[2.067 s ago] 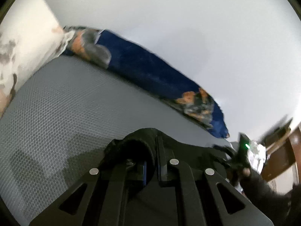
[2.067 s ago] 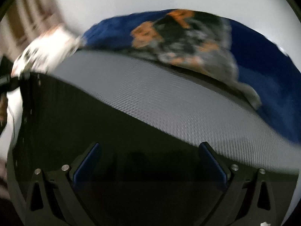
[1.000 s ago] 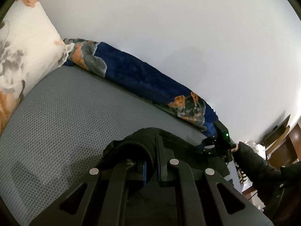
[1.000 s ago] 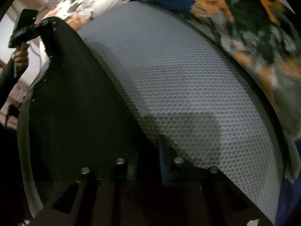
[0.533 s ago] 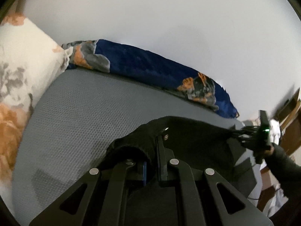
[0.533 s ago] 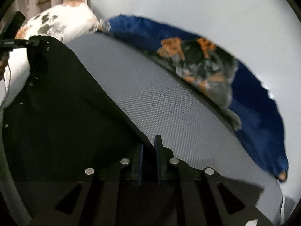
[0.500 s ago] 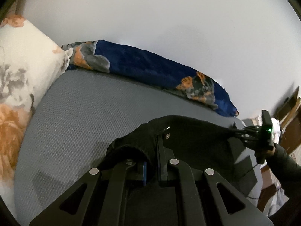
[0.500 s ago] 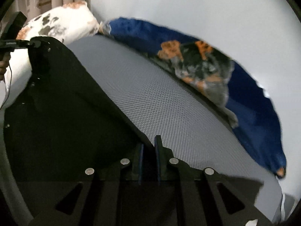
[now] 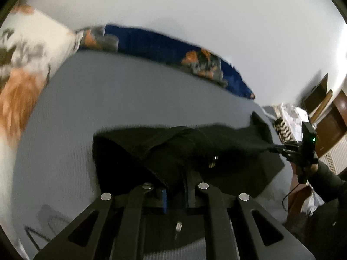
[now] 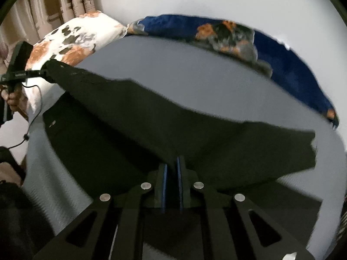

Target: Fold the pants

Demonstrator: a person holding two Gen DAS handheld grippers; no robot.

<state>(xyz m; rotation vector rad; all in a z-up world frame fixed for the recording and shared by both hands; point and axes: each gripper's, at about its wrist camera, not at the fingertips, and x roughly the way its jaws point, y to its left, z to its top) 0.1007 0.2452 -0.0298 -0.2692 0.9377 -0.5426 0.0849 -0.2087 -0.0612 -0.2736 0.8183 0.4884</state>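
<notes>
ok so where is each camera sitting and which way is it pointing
Left wrist: on the left gripper, looking over the grey bed towards the wall; its fingers clamp the black pants; the right gripper and its hand show.
Right wrist: on the right gripper, facing the floral pillow; the left gripper shows.
Shared: pants, bed, blue blanket.
</notes>
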